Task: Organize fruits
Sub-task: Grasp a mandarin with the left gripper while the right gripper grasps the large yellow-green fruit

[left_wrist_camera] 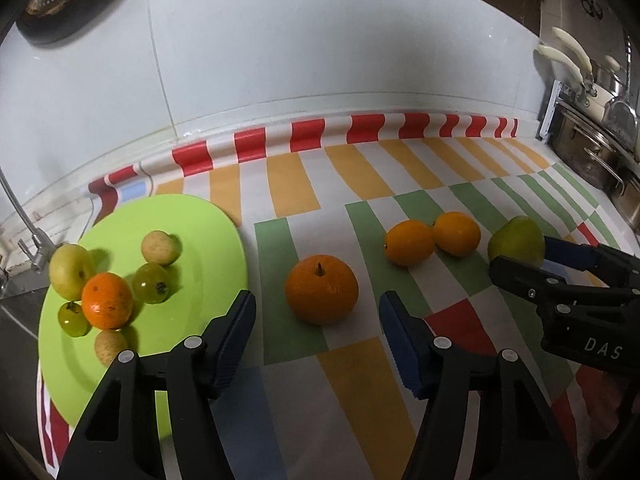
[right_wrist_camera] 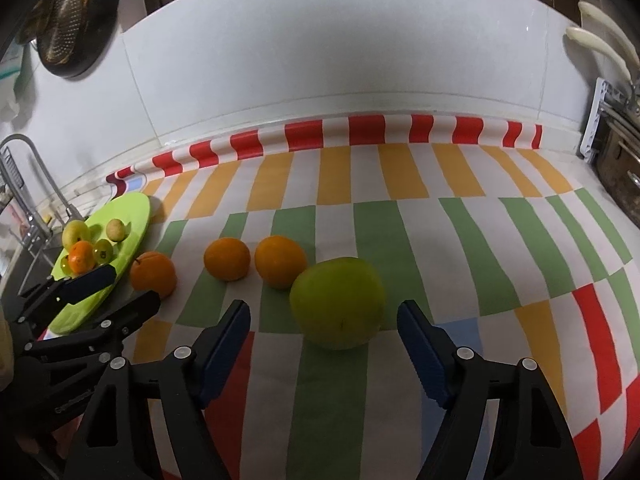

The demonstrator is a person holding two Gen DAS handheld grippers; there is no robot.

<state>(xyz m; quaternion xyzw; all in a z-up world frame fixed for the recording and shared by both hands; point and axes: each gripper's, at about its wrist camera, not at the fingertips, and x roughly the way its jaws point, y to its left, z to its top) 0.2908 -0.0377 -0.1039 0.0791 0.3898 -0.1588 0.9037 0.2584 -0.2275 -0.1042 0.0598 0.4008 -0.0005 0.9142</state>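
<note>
A lime green plate (left_wrist_camera: 192,216) on the left holds several fruits: a yellow-green apple (left_wrist_camera: 70,270), a small orange (left_wrist_camera: 107,301), green and tan small fruits. A stemmed orange (left_wrist_camera: 321,289) lies on the cloth just ahead of my open, empty left gripper (left_wrist_camera: 318,316). Two more oranges (left_wrist_camera: 409,242) (left_wrist_camera: 457,233) lie to its right. A big green apple (right_wrist_camera: 338,302) sits between the fingers of my open right gripper (right_wrist_camera: 324,324), not squeezed. The plate (right_wrist_camera: 134,216) and left gripper (right_wrist_camera: 120,288) show at the left of the right wrist view.
A striped, checked cloth (right_wrist_camera: 400,232) covers the counter up to the white tiled wall. A tap (left_wrist_camera: 24,224) and sink are left of the plate. Steel pots (left_wrist_camera: 600,148) stand at the far right. A dark colander (right_wrist_camera: 68,40) hangs on the wall.
</note>
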